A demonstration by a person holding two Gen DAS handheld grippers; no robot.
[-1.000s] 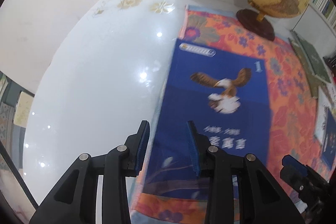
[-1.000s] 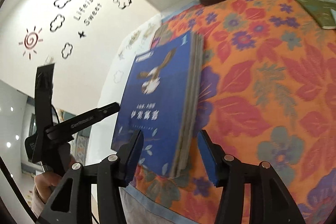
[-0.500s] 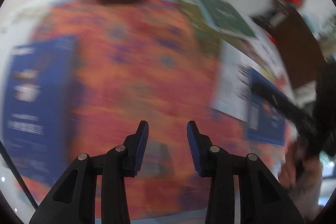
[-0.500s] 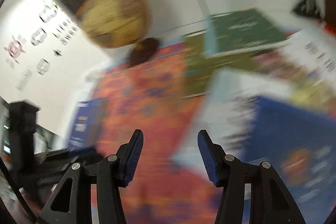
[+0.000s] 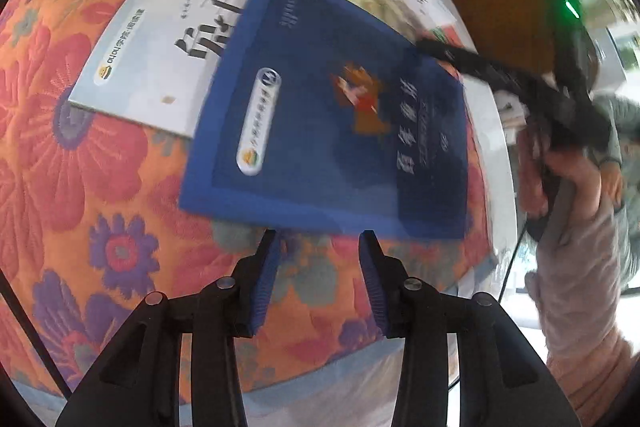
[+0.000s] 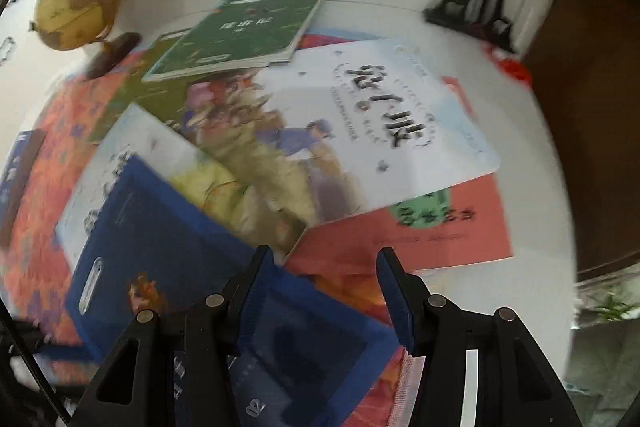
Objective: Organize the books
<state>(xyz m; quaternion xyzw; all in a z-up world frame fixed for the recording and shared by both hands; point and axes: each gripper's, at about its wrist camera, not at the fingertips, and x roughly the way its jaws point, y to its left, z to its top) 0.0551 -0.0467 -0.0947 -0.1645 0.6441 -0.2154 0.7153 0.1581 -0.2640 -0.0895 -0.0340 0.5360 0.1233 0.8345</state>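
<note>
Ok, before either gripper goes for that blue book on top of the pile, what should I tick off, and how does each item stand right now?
1. Left gripper empty, jaws apart: ok.
2. Right gripper empty, jaws apart: ok.
3. Blue book free on top, nothing lying on it: ok; it overlaps the white book.
4. Left gripper lined up with the blue book's near edge: ok, the edge sits just ahead of the fingertips.
5. Contact with the book: not ok, neither gripper shows a pad touching it.
6. Book's thickness against the jaw gap: cannot tell, frames are blurred.
</note>
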